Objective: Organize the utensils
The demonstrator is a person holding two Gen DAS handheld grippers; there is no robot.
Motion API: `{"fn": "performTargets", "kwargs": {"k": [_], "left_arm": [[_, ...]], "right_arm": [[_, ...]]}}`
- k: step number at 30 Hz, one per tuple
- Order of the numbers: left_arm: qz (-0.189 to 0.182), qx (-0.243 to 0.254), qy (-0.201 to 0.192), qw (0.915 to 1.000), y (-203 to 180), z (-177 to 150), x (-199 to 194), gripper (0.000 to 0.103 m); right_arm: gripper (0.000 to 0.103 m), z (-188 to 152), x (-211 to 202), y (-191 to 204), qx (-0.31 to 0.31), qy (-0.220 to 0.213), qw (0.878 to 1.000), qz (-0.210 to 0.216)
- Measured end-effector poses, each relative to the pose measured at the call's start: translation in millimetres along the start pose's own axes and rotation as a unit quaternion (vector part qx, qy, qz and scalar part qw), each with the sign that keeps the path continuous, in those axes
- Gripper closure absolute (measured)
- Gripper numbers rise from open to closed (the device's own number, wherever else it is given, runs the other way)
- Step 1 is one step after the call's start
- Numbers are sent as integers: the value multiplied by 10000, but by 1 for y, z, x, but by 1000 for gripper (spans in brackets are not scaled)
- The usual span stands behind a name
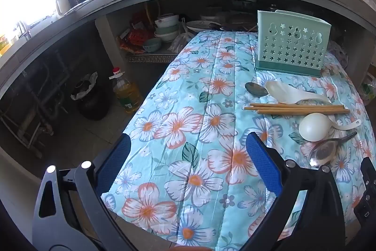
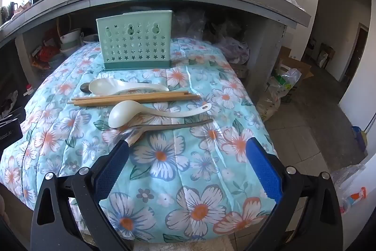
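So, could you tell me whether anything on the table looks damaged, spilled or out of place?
Nothing looks damaged or spilled. The utensils simply lie loose on the floral cloth in front of the green holder: two white spoons, the chopsticks and two metal spoons, one half hidden under the far white spoon.

Mint star-punched holder (image 2: pixel 134 39), floral cloth (image 2: pixel 188 157)
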State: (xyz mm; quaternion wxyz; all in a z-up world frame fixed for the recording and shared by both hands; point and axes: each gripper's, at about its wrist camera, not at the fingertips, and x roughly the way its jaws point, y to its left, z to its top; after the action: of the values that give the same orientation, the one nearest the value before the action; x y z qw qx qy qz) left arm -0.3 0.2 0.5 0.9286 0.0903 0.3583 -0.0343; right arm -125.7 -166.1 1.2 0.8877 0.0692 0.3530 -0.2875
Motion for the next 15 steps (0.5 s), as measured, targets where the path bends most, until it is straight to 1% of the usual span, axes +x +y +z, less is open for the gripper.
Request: {"fn": "performTargets", "kwargs": {"k": [8,9,15], "left_arm": [[10,-64,49,10000,0,-1,0,9],[13,38,-2,10000,-1,0,0,9],[-2,30,3,10000,-5,1,-1,9]], "right_arm": [[6,0,-1,0,-10,-23,10000,-3],[6,2,-1,-2,-8,-20,10000,-5],[6,3,-3,-2,-12,-32,10000,12]]}}
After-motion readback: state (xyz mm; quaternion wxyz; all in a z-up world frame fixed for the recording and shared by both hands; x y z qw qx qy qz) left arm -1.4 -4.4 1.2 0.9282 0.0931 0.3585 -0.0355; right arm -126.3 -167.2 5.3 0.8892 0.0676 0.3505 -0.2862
